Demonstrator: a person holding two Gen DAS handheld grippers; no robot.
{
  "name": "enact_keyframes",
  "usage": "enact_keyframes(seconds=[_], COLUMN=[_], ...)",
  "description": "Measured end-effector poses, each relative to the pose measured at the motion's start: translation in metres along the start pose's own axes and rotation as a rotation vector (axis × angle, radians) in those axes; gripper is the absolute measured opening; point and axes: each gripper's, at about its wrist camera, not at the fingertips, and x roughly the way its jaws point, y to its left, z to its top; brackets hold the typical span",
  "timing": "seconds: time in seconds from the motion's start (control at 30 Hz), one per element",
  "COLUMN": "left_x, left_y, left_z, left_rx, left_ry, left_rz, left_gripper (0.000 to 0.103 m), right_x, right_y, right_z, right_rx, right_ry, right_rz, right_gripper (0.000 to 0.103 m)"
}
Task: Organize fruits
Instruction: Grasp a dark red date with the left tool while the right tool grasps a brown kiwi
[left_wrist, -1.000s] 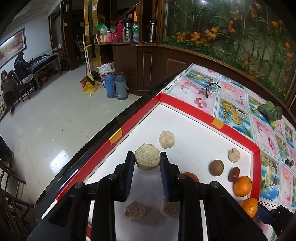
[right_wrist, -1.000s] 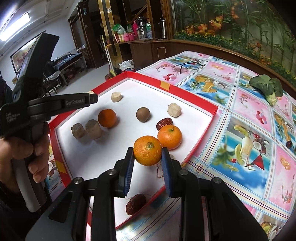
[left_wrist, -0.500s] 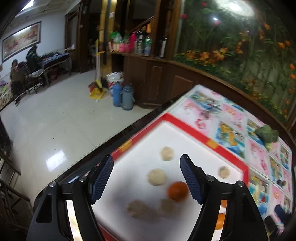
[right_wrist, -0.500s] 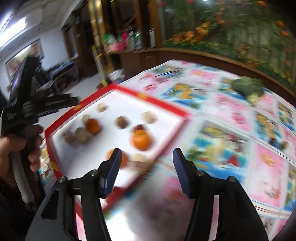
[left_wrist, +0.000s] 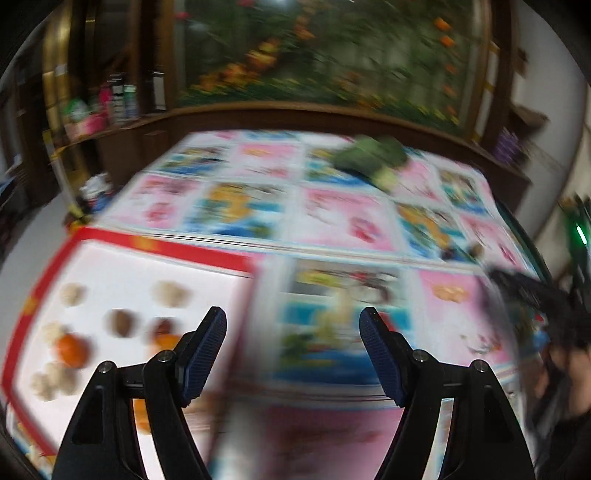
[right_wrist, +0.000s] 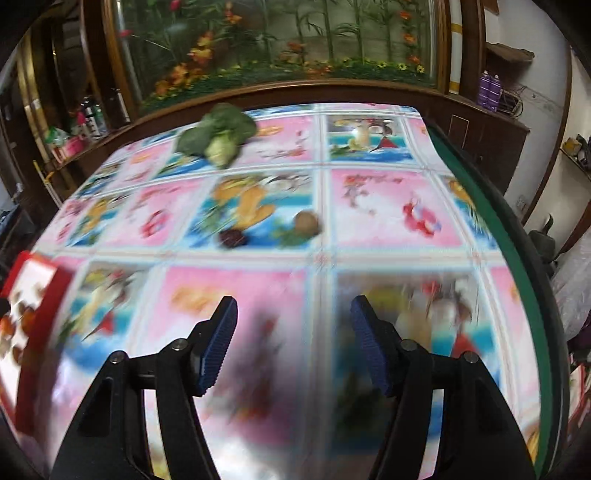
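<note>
Now two fruits on cloth: kiwi (right_wrist: 307, 222), date (right_wrist: 232, 236); left gripper (left_wrist: 293, 352), right gripper (right_wrist: 293, 341) wide, empty.

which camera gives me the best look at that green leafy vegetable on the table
The right wrist view. There the green leafy vegetable lies on the patterned tablecloth, only slightly blurred, with dark leaves and a pale stem end distinguishable. In the left wrist view the same vegetable is a motion-smeared green patch, with no leaf shape readable.
</note>
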Motion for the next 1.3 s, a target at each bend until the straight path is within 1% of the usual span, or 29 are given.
enact_keyframes(seconds=[0.07,0.1,0.17,0.23,0.27,0.3,0.4,0.47,0.53,0.63,0.67,0.7,0.73,0.8,0.87,0.97,1.1,1.3], left_x=[0.011,0.015,0.025,0.032,0.039,0.042,0.057,0.070,0.079,0.094,0.100,0.107,0.112,0.112,0.110,0.102,0.088,0.067], left_y=[-0.022,-0.032,-0.050,-0.064,-0.075,-0.082,-0.106,-0.126,-0.139,-0.159,-0.164,-0.168,-0.171,-0.172,-0.168,-0.162,-0.149,-0.115], left_z=[0.000,0.000,0.003,0.005,0.008,0.009,0.017,0.023,0.029,0.037,0.039,0.040,0.040,0.041,0.039,0.033,0.022,0.008], left_rx=[0.037,0.054,0.073,0.086,0.102,0.113,0.144,0.160,0.166,0.184,0.194,0.208,0.220,0.213,0.205,0.205,0.196,0.152], left_ry=[0.016,0.021,0.030,0.034,0.036,0.034,0.030,0.029,0.024,0.023,0.031,0.052,0.067,0.063,0.063,0.059,0.068,0.075], left_rz=[-0.010,-0.014,-0.029,-0.046,-0.052,-0.056,-0.082,-0.107,-0.118,-0.116,-0.104,-0.089,-0.074,-0.070,-0.071,-0.054,-0.050,-0.024], left_gripper=[0.074,0.074,0.074,0.074,0.074,0.074,0.074,0.074,0.071,0.061,0.044,0.024,0.024,0.023,0.022,0.022,0.022,0.022], right_x=[0.017,0.024,0.040,0.053,0.061,0.064,0.058,0.049,0.037,0.021,0.017,0.014,0.014,0.015,0.015,0.012,0.010,0.009], right_y=[-0.007,-0.007,-0.008,-0.011,-0.012,-0.013,-0.017,-0.029,-0.039,-0.054,-0.059,-0.063,-0.065,-0.067,-0.064,-0.057,-0.052,-0.045], right_z=[0.019,0.024,0.037,0.045,0.048,0.048,0.041,0.032,0.023,0.011,0.007,0.006,0.006,0.008,0.009,0.008,0.008,0.006], right_rx=[0.002,0.002,0.001,0.003,0.006,0.005,-0.002,0.039,0.072,0.124,0.141,0.158,0.168,0.180,0.166,0.128,0.107,0.081], right_ry=[0.004,0.013,0.022,0.037,0.055,0.056,0.043,0.031,0.015,-0.009,-0.015,-0.023,-0.028,-0.035,-0.035,-0.045,-0.055,-0.050], right_rz=[-0.017,-0.014,-0.023,-0.026,-0.019,-0.024,-0.033,-0.032,-0.026,-0.011,-0.003,0.003,0.007,0.026,0.040,0.039,0.034,0.025], right_gripper=[0.059,0.052,0.048,0.035,0.027,0.022,0.022,0.022,0.022,0.022,0.022,0.022,0.022,0.022,0.022,0.022,0.022,0.022])
